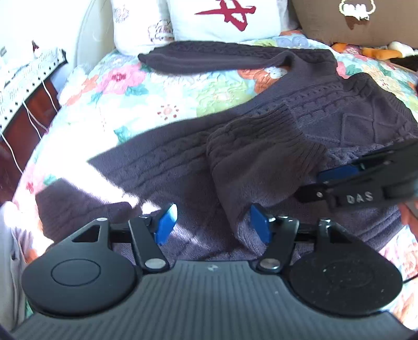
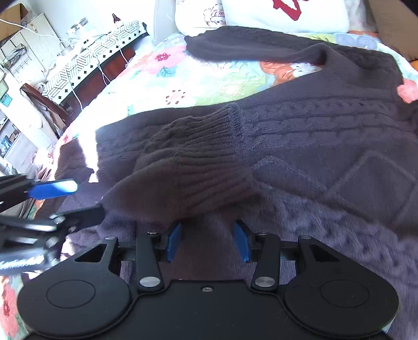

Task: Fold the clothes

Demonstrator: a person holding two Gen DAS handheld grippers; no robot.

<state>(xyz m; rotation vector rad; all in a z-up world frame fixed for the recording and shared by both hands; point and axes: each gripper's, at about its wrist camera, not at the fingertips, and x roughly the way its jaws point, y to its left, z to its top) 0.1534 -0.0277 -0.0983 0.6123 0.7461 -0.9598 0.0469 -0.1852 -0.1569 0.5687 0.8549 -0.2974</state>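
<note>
A dark purple cable-knit sweater (image 1: pixel 326 109) (image 2: pixel 326 146) lies spread on a floral quilt (image 1: pixel 156 94). One sleeve (image 1: pixel 209 56) stretches out toward the pillows. The other sleeve is folded over the body, and its ribbed cuff (image 1: pixel 261 157) (image 2: pixel 188 167) lies in front of both grippers. My left gripper (image 1: pixel 213 225) hovers open over the sweater, with the sleeve's edge hanging by its right pad and not pressed. My right gripper (image 2: pixel 207 242) is open too, just short of the cuff, nothing pinched. Each gripper shows in the other's view: right gripper (image 1: pixel 337 180), left gripper (image 2: pixel 68 198).
White pillows (image 1: pixel 224 18) and a brown cushion (image 1: pixel 360 23) line the head of the bed. A bedside table with a patterned cloth (image 2: pixel 88 60) and cables stands to the left. Sunlight falls across the sweater's left hem (image 1: pixel 112 180).
</note>
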